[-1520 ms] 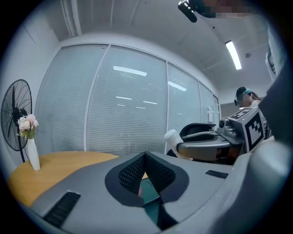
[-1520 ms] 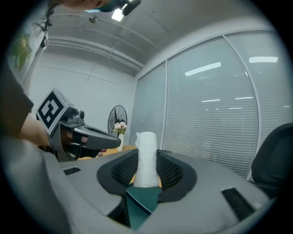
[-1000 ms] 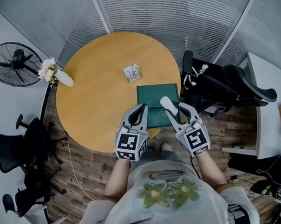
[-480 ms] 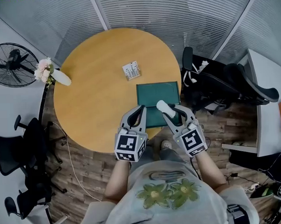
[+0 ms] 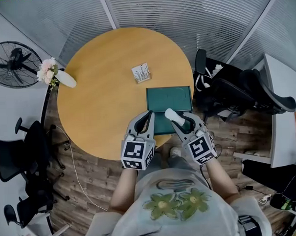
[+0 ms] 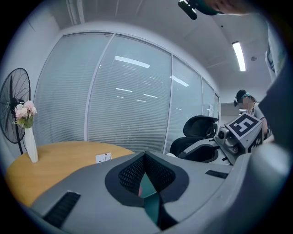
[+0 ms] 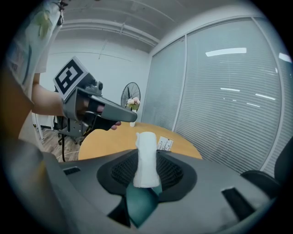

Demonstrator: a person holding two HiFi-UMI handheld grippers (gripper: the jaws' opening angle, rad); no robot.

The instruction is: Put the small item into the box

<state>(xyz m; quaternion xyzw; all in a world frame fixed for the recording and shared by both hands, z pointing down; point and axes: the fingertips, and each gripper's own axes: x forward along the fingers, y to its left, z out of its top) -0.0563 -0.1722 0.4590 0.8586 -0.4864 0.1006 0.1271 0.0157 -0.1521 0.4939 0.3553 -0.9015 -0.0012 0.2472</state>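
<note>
A flat green box (image 5: 169, 97) lies on the round wooden table (image 5: 103, 92), at its near right edge. My right gripper (image 5: 180, 117) is shut on a small white roll (image 5: 172, 114) and holds it over the box's near part. In the right gripper view the roll (image 7: 147, 157) stands upright between the pads, with green box (image 7: 139, 203) showing below. My left gripper (image 5: 149, 114) hovers just left of the box, shut with nothing in it; its pads (image 6: 132, 171) meet at the tip.
A small white printed packet (image 5: 140, 73) lies on the table beyond the box. A white vase with pink flowers (image 5: 55, 76) stands at the table's left rim. A standing fan (image 5: 8, 65) is at far left and black office chairs (image 5: 235, 94) crowd the right.
My right gripper with the white roll has drifted slightly left over the box's near part. The left gripper has stayed where it was.
</note>
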